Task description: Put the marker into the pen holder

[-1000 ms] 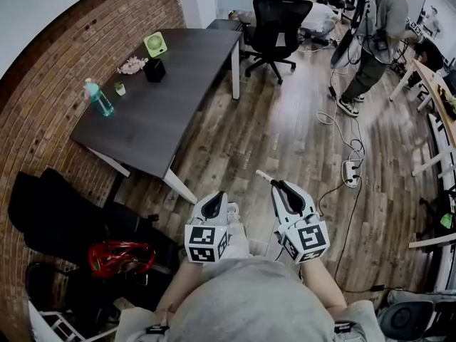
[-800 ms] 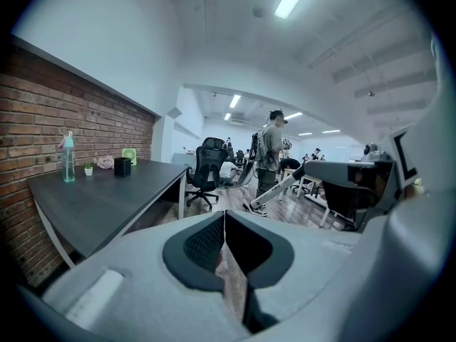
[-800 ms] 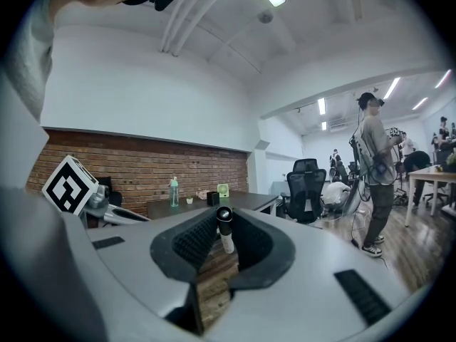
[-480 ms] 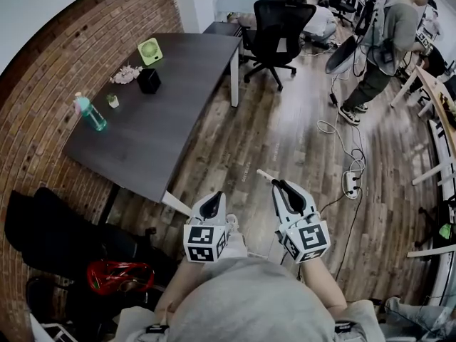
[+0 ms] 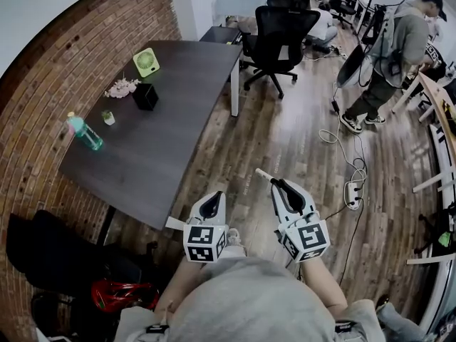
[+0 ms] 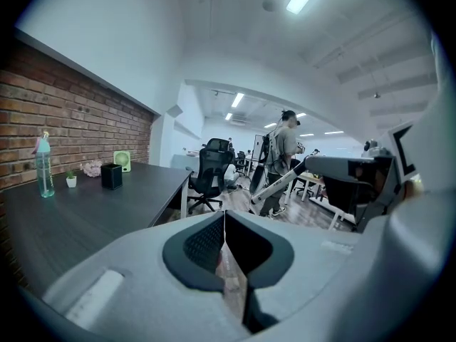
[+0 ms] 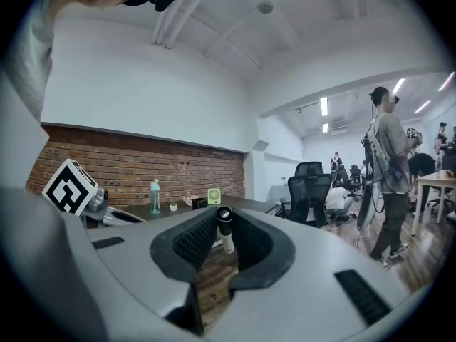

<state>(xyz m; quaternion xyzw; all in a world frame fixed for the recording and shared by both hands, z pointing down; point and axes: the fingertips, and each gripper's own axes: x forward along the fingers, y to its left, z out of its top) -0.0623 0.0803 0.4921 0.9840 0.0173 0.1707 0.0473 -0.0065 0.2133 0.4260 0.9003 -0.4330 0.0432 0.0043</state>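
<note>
Overhead, the head view shows an office with a wood-plank floor (image 5: 285, 134) and a brick wall (image 5: 64, 55) curving along the left of the frame. A dark worktop (image 5: 171, 120) stands against that wall in the upper left. It carries a small green fan (image 5: 146, 61), a black pen holder (image 5: 145, 95), pink flowers (image 5: 121, 87) just beside the holder, a small potted plant (image 5: 108, 117) and a teal bottle (image 5: 84, 131). A black office chair (image 5: 278, 27) stands at the top centre. A person (image 5: 388, 55) stands at the upper right, and a power strip (image 5: 351, 194) with cables lies on the floor at the right.

The marker (image 7: 225, 234) has a white barrel and a dark round end that faces the camera. The right gripper (image 5: 280, 185), at the lower centre of the frame, is clamped on it, well apart from the pen holder. The marker's white end projects past the jaws toward the upper left.

The left gripper (image 5: 213, 199) has its jaws pressed together with nothing between them.

Each gripper cube bears black-and-white square marker patterns.
</note>
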